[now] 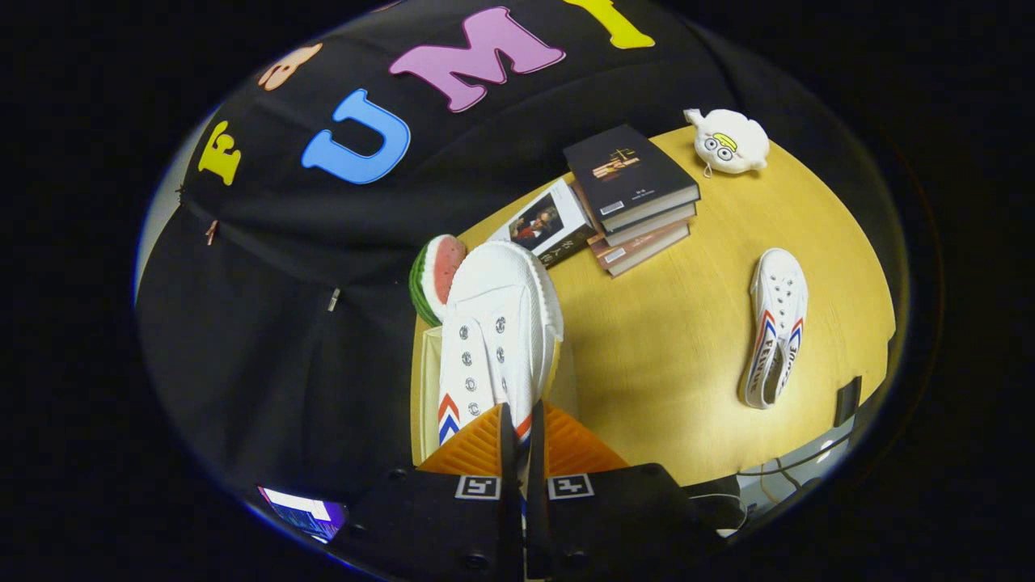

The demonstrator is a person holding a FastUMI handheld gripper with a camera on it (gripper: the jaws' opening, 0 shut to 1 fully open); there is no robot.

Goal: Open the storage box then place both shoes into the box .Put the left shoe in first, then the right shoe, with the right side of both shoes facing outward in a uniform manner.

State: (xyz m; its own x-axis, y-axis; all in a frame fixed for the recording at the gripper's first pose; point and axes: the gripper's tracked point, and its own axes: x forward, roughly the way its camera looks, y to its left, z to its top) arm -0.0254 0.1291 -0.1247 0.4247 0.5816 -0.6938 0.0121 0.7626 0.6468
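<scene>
One shoe (497,323) is hanging clamped between the gripper (517,428) fingers, jaws pinching its heel edge, over the pale box (426,388) beside the watermelon slice (435,279). Lowering it straight, side stripe outward, seems best; other shoe (776,327) is lying well right of the box.

**White shoe pinched in the jaws above the bench**

The gripper (517,424) has its jaws nearly closed on the heel edge of a white canvas lace-up shoe with red and blue chevrons (495,339), toe pointing away. Beyond it sits a watermelon-slice toy (435,279). On the yellow wooden bench (663,356) lie a matching second white shoe (775,327), a stack of books (635,198) and a white plush toy (728,141).
</scene>
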